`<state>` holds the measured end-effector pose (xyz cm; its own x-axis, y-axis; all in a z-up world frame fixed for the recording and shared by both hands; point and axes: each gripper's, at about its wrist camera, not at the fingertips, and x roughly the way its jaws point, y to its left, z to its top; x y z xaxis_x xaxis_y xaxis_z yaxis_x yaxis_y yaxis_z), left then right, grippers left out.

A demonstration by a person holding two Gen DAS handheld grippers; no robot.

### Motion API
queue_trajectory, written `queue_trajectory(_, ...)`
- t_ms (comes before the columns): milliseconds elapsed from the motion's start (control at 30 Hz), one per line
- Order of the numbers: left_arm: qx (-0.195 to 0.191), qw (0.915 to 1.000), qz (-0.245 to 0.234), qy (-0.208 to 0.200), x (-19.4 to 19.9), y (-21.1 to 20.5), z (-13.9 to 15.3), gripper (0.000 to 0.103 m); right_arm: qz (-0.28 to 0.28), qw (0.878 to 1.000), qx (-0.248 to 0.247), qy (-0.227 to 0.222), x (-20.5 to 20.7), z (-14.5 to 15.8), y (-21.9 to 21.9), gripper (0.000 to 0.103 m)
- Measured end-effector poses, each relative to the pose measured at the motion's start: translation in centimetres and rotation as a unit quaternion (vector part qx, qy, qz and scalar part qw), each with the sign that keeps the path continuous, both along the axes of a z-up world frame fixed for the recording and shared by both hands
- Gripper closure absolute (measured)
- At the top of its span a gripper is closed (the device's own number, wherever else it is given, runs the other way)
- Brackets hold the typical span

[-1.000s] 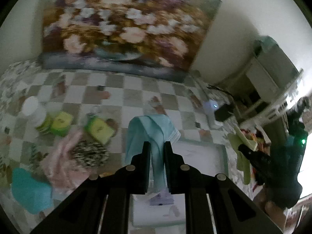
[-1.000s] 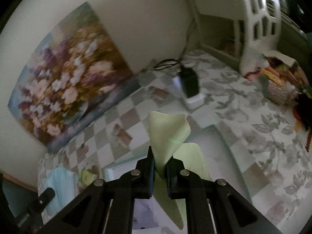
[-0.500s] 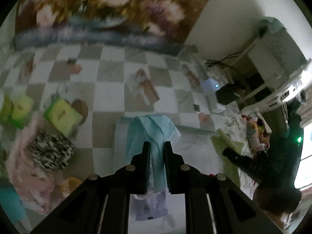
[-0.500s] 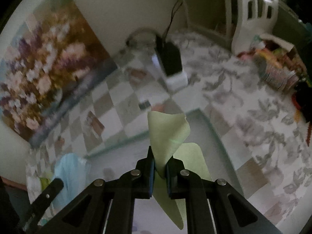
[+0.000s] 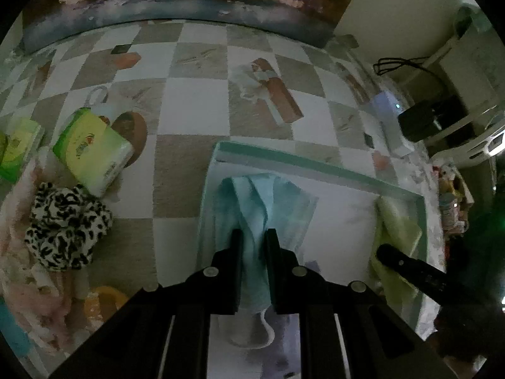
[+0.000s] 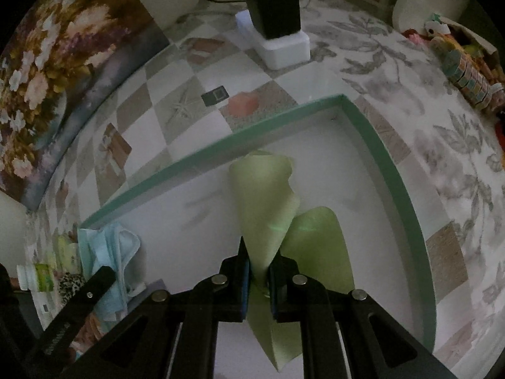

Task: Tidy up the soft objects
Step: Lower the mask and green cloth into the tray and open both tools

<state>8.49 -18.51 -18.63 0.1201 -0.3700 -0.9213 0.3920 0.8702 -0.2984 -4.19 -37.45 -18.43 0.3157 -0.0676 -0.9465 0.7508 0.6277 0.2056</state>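
Observation:
My left gripper (image 5: 254,237) is shut on a light blue towel (image 5: 262,202) that hangs down into the left end of a shallow white box with a green rim (image 5: 284,158). My right gripper (image 6: 258,252) is shut on a pale green cloth (image 6: 268,199), low inside the same box (image 6: 391,164) near its right wall. In the left wrist view the green cloth (image 5: 394,233) shows at the box's right end behind a finger of the right gripper. In the right wrist view the blue towel (image 6: 107,252) hangs at the box's left end.
Left of the box lie a leopard-print cloth (image 5: 66,224), pink fabric (image 5: 34,297) and green tissue packs (image 5: 91,151) on a checked tablecloth. Behind it stand a flower painting (image 6: 47,63) and a black adapter on a white block (image 6: 274,15).
Both grippers have sunk with their cloths, from above the table down into the box. The view has tilted downward and the box now fills much of each view.

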Motion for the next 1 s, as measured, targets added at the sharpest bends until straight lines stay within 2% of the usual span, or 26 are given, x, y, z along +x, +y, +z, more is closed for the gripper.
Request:
queue_trajectory(67, 0.007, 0.9999, 0.012, 0.000, 0.3, 0.4, -0.1, 0.088, 0.004, 1.000, -0.001, 0.004, 0.1, 0.0, 0.3, 0.090)
queue_trajectory(333, -0.011, 0.9976, 0.062, 0.031, 1.3, 2.6, -0.5, 0.088, 0.028, 0.999, -0.016, 0.027, 1.6, 0.5, 1.4, 0.090)
queue_trajectory(467, -0.013, 0.9971, 0.063, 0.041, 1.4, 2.7, -0.4, 0.086, 0.041, 0.998, -0.023, 0.036, 1.9, 1.0, 2.0, 0.082)
queue_trajectory(500, -0.012, 0.9973, 0.058, 0.042, 1.4, 2.5, -0.3, 0.080, 0.042, 0.998, -0.025, 0.034, 2.0, 1.3, 2.2, 0.079)
queue_trajectory(567, -0.018, 0.9977, 0.047, 0.046, 1.1, 2.1, 0.2, 0.065, 0.044, 0.998, -0.031, 0.033, 2.1, 1.9, 2.2, 0.062)
queue_trajectory(633, -0.021, 0.9980, 0.036, 0.047, 0.9, 1.5, 0.9, 0.044, 0.047, 0.998, -0.038, 0.031, 2.2, 2.4, 2.3, 0.054)
queue_trajectory(800, -0.027, 0.9989, 0.016, 0.034, 0.1, 0.6, 3.2, 0.039, 0.049, 0.997, -0.055, 0.016, 2.6, 4.8, 2.3, 0.049)
queue_trajectory(900, -0.042, 0.9984, 0.015, 0.033, -0.1, 0.8, 4.7, 0.029, 0.046, 0.997, -0.060, -0.003, 2.3, 6.1, 2.3, 0.047)
queue_trajectory(1000, -0.051, 0.9983, 0.016, 0.025, -0.4, 1.2, 6.1, 0.029, 0.039, 0.996, -0.072, -0.019, 1.8, 7.4, 2.4, 0.044)
